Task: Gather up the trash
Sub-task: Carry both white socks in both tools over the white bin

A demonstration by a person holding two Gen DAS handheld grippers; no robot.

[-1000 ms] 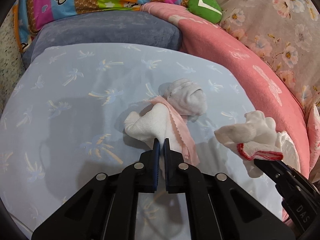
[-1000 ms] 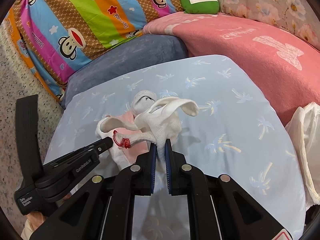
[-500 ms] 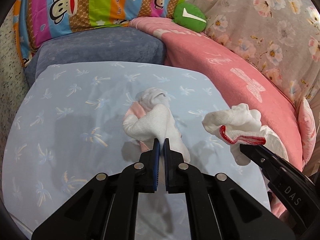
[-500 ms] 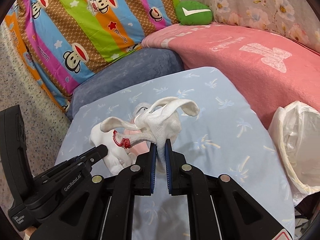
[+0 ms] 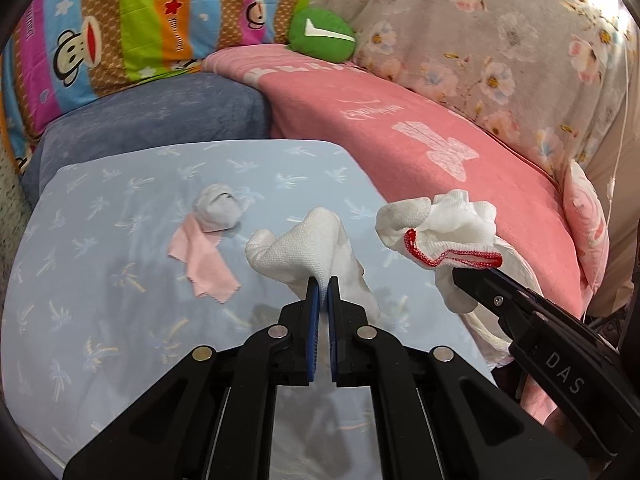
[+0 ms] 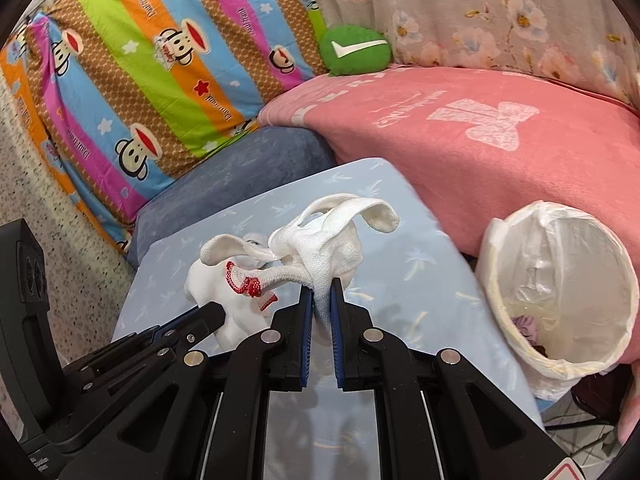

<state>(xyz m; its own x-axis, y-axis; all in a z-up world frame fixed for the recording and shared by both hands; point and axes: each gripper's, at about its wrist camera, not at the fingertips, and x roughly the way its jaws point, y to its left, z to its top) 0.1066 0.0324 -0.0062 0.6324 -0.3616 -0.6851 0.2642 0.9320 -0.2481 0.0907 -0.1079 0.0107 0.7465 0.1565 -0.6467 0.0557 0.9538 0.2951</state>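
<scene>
- The bin (image 6: pixel 560 292) holds something purple and dark low inside, right of the right gripper's fingers (image 6: pixel 306 328); too small to identify.
- Beside them, the left gripper's (image 6: pixel 212 312) body is cut off.

The left wrist camera sat just behind its own fingers (image 5: pixel 310 308), looking down at a slant across the blue sheet (image 5: pixel 120 320) toward the pink blanket (image 5: pixel 400 152); the right wrist camera looked likewise past its fingers (image 6: pixel 306 312), close over the same sheet (image 6: pixel 400 280); both views shared the sheet, blanket, striped pillow (image 5: pixel 140 20), green cushion (image 5: pixel 320 34), and each showed the other gripper at its edge.
</scene>
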